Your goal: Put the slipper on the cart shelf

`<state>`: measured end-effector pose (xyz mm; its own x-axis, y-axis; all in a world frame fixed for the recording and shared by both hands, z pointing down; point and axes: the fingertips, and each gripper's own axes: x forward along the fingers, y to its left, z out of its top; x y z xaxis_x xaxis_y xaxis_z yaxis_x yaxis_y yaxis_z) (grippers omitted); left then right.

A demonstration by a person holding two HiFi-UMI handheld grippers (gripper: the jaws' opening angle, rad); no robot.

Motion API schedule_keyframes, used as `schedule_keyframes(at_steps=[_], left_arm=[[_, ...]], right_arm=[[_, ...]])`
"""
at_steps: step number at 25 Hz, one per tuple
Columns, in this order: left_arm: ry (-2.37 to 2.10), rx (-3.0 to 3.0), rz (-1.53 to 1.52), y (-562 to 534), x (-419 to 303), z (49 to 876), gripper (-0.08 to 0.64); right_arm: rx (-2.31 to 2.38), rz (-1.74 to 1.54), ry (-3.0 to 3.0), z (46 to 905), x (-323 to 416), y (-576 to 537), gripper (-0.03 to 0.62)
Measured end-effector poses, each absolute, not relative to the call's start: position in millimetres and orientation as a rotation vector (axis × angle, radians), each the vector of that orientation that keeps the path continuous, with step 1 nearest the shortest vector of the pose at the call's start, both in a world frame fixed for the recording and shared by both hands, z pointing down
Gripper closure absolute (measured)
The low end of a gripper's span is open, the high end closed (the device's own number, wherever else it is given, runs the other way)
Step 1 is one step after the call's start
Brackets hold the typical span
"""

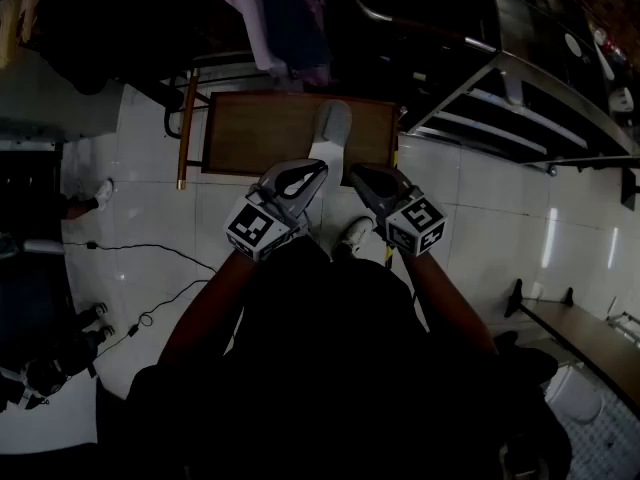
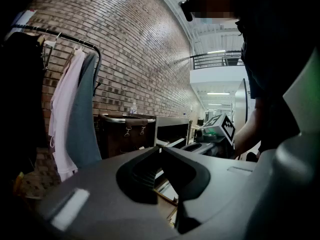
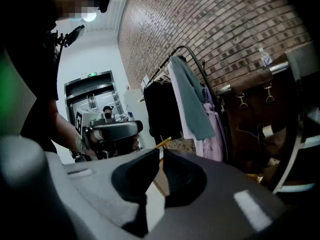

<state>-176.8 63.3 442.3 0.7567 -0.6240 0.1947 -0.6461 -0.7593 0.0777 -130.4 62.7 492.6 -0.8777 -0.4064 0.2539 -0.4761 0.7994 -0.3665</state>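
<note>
A grey-and-white slipper (image 1: 332,130) lies on the brown wooden shelf (image 1: 250,133) of the low cart, toe pointing away from me, near the shelf's right half. My left gripper (image 1: 320,166) hovers just short of the slipper's near end, shut, with nothing between its tips (image 2: 160,150). My right gripper (image 1: 356,173) is beside it on the right, also shut and holding nothing (image 3: 161,153). Each gripper appears in the other's view: the right one (image 2: 215,134) and the left one (image 3: 112,131). The slipper does not show in either gripper view.
A steel cart with shelves (image 1: 520,98) stands at the upper right. Clothes (image 1: 280,18) hang on a rack behind the wooden shelf, against a brick wall (image 2: 130,49). Cables (image 1: 150,258) trail over the white tiles at left. My own shoe (image 1: 355,233) is below the grippers.
</note>
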Motion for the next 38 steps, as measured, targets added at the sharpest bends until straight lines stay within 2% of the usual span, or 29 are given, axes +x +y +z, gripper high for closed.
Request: schedule_keyframes(at_steps=[8,18,27,38], left_arm=[[-0.996,2.77,0.27,46,-187,457,0.543],[-0.87,2.785,0.284,2,-219,488,0.543],[-0.775,2.758,0.272,-19,-218,511,0.543],[-0.802,2.712,0.264,-43,-217,520,0.543]], right_arm=[[0.612,0.828,-2.663,574,-145,58,0.553],[0.734,1.402,-2.269,714,-157,37,0.353],[0.773,1.674,-2.003,793,-151,36,0.341],[0.646,1.897,-1.869,825,-175,42,0.314]])
